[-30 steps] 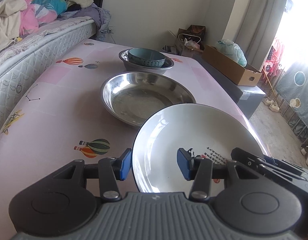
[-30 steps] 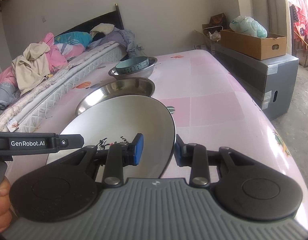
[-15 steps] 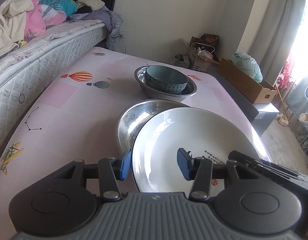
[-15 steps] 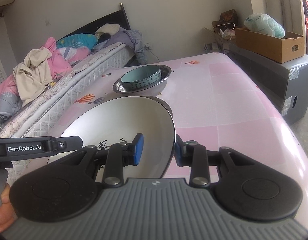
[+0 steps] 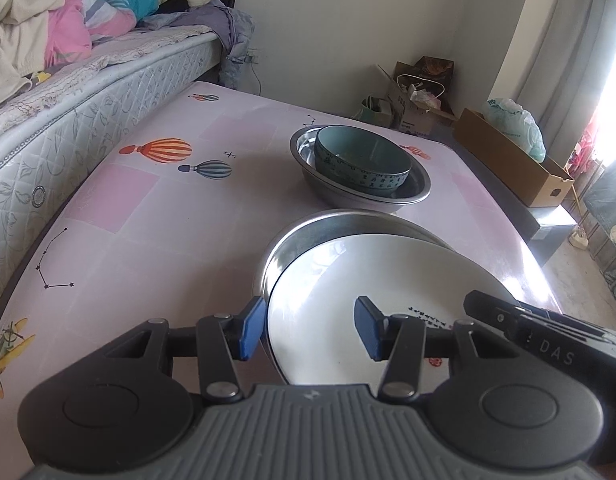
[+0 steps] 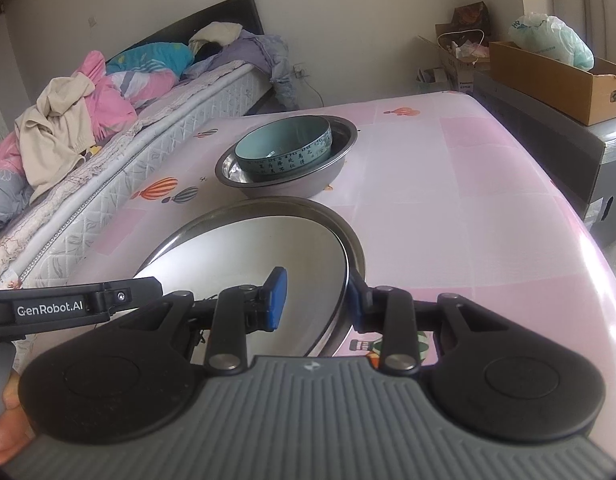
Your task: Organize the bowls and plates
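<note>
I had the white plate [image 5: 372, 280] pinched at its two rims, one hand-held gripper to a side, and it hung tilted just above the steel pan [image 5: 308, 232] on the bench [image 5: 148, 208]. The right hand-held gripper [image 6: 314, 300] was clamped across the plate's right rim, one blue pad on the face and the other behind the edge. The left hand-held gripper [image 5: 310, 326] straddled the left rim with one pad outside and one over the face; I judged it to be gripping too, though the view did not show the contact cleanly.

I took the plate for glazed ceramic: stiff, fairly heavy for its size, slick under rubber pads and apt to chip if its edge struck the steel. A rim hold gave little surface, so I reckoned two opposite grips were the sound way to carry it, kept level with each other so it could not pivot and slip out.

Beyond the pan sat a steel basin [image 5: 412, 196] with a teal bowl [image 5: 364, 168] inside it, well clear of the plate. The pan looked light and thin, likely to skate on the smooth bench cover if the plate came down off-centre, so I would have lowered it flat and let go only once it rested.
</note>
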`<state>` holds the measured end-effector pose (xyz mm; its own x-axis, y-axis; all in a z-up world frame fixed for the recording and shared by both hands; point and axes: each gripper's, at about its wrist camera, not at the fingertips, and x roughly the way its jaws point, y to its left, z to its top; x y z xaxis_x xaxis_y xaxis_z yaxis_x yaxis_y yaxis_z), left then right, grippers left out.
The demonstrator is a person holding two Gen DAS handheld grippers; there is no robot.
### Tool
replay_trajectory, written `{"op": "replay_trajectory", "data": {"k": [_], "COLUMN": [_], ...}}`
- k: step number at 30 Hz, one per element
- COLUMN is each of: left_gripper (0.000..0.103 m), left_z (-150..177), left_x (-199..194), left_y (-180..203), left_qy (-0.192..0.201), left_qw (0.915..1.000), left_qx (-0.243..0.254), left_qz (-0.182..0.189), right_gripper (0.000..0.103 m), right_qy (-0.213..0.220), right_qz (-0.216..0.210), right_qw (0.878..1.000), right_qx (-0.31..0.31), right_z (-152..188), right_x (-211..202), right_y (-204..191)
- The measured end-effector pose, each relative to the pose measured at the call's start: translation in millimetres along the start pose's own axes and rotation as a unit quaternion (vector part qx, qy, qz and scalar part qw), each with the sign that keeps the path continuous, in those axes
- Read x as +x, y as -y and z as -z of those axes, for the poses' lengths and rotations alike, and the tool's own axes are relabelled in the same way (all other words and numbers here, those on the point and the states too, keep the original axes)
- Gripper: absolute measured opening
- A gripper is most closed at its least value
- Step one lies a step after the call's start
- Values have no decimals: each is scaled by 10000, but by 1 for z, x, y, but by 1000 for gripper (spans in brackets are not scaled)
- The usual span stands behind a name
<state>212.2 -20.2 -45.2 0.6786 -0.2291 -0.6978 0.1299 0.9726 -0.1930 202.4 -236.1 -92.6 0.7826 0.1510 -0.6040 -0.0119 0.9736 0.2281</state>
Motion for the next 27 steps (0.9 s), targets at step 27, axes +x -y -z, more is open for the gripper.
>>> {"op": "replay_trajectory", "data": {"k": [27], "left_gripper": [52], "left_z": [-126], "left_x": [94], "left_y": [-38], "left_qy": [-239], "left_qw": [9986], "left_qx": [-418], "left_qz": [224], "right_gripper": [32], "right_qy": [-198], "right_qz": [-486], "right_qw": [9941], "right_qx": [946], "right_z": [-121], "right_x": [107], "right_y": [73]}}
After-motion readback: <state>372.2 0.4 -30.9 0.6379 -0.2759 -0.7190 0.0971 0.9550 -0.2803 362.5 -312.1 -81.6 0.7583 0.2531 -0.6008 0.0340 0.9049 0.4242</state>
